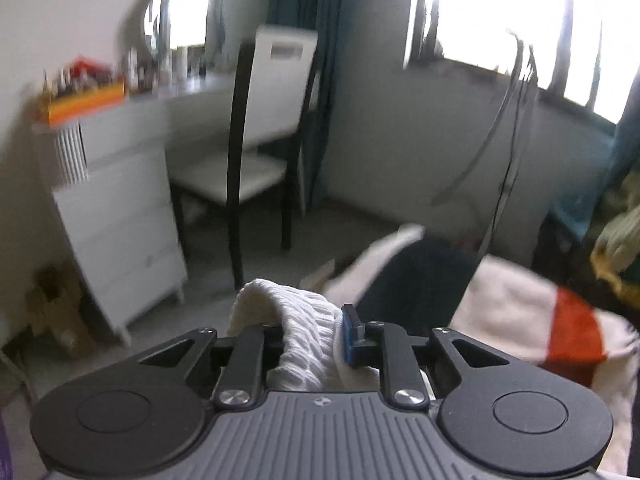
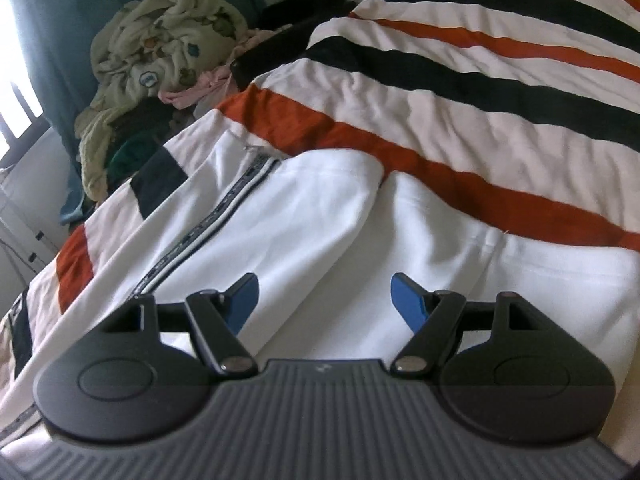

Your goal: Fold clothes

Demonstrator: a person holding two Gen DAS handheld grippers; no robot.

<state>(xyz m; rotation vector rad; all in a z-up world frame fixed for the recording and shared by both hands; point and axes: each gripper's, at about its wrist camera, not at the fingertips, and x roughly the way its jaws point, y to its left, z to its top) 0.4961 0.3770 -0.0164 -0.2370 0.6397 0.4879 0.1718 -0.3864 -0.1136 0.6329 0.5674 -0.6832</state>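
- Gripping a bunched fold of white ribbed knit fabric (image 1: 296, 320), the left gripper (image 1: 308, 332) had its two fingers closed on the cloth, which bulged up between them and over the left finger; one blue pad (image 1: 352, 336) showed on the right finger.
- The right gripper (image 2: 324, 300) was held with its fingers spread wide, nothing between the blue pads (image 2: 408, 300), low over the white garment (image 2: 304, 216).
- That white garment lay spread flat on the bed, just ahead of and beneath the right gripper, with a dark-and-white patterned tape strip (image 2: 216, 220) running along it toward the far left edge.
- Under the garment lay a striped blanket (image 2: 480, 92), cream with orange-red and black bands, reaching away to the far right of the right wrist view.
- In the left wrist view, which was blurred, part of the same blanket (image 1: 520, 304) showed to the right of the held cloth, with a dark navy patch (image 1: 416, 276) beside it.
- Beyond the bed's far left corner, a heap of clothes (image 2: 160, 40) was piled up, topped by a pale printed piece, against a teal curtain (image 2: 60, 20).
- Farther off in the left wrist view stood a white-seated chair (image 1: 260, 140) with dark legs, a white chest of drawers (image 1: 120, 220) to its left, and a bright window (image 1: 520, 12) at the back.
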